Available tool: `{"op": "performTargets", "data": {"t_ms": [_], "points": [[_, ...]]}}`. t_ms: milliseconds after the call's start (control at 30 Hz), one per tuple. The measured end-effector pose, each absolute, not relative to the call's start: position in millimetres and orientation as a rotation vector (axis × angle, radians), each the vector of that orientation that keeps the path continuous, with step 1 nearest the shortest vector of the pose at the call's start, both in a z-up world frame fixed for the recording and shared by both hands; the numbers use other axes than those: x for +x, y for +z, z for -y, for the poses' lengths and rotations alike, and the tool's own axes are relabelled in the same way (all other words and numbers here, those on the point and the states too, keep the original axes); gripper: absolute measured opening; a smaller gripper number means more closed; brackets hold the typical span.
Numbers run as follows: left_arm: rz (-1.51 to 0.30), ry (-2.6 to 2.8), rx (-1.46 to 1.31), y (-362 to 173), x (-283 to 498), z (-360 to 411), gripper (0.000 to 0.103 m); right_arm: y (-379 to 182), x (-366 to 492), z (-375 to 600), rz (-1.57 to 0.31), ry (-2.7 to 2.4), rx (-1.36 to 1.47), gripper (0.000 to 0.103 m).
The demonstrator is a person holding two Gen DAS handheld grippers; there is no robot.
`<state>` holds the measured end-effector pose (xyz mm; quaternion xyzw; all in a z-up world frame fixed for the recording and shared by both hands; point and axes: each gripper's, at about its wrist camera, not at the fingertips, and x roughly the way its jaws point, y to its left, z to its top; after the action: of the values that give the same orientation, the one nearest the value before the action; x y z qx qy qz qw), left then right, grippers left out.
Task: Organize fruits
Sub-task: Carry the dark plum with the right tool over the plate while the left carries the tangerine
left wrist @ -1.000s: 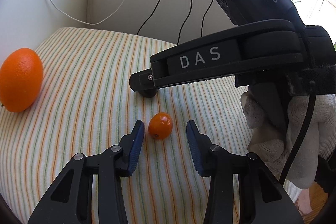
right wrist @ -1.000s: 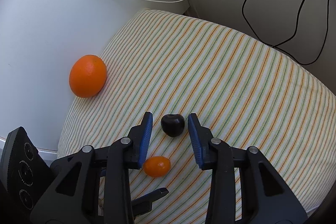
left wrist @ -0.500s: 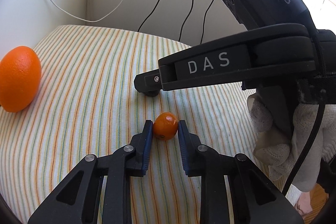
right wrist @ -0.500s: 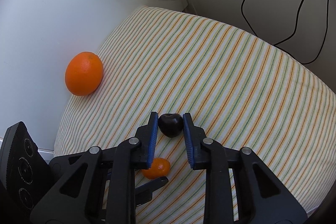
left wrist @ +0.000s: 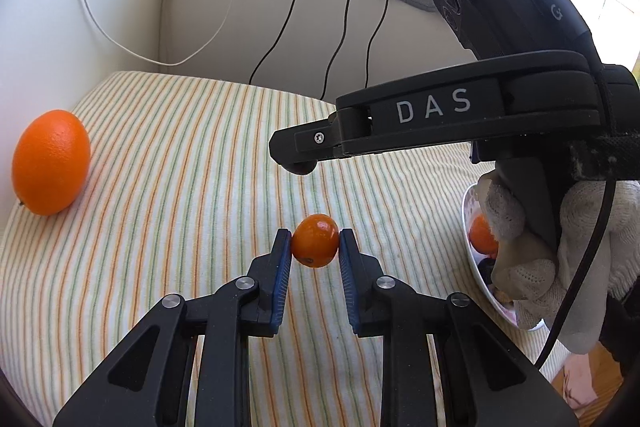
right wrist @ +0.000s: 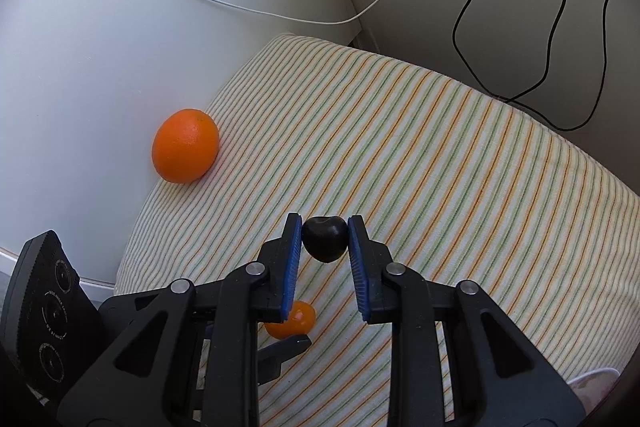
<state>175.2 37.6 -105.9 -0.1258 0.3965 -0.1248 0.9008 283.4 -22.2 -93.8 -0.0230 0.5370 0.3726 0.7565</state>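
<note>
Striped cloth [right wrist: 400, 147] covers the surface; left gripper [left wrist: 315, 247] clamps a small orange fruit [left wrist: 315, 245], right gripper [right wrist: 324, 243] clamps a dark cherry [right wrist: 324, 243]; the bowl [left wrist: 470, 251] already holds fruit; a large orange [right wrist: 185, 151] remains near the wall.

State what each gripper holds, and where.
Left gripper: small orange kumquat, pinched at its sides. Right gripper: dark round cherry, likewise.

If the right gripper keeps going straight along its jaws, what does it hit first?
Probably the striped cloth: the right gripper, shut on the dark cherry, points down onto it. No fruit lies ahead; the large orange sits off left. Depth unclear.
</note>
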Motion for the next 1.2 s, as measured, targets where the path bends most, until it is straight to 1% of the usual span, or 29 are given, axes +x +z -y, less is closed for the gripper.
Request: {"op": "performTargets", "data": {"t_ms": [400,633,833,1200], "points": [[-0.769,-0.308,-0.229,-78,147,-10,0.022,-49,255,69,-1.09,0.817,-0.04,0.025],[-0.762,-0.343,-0.216,-71,138,8,0.022,-36,238,101,-1.052,0.795,-0.031,0.025],[-0.765,-0.377,-0.2,-67,128,29,0.022,-29,232,133,-1.027,0.767,-0.02,0.025],[-0.785,-0.433,-0.172,-66,120,67,0.022,-36,232,189,-1.029,0.693,0.006,0.025]]}}
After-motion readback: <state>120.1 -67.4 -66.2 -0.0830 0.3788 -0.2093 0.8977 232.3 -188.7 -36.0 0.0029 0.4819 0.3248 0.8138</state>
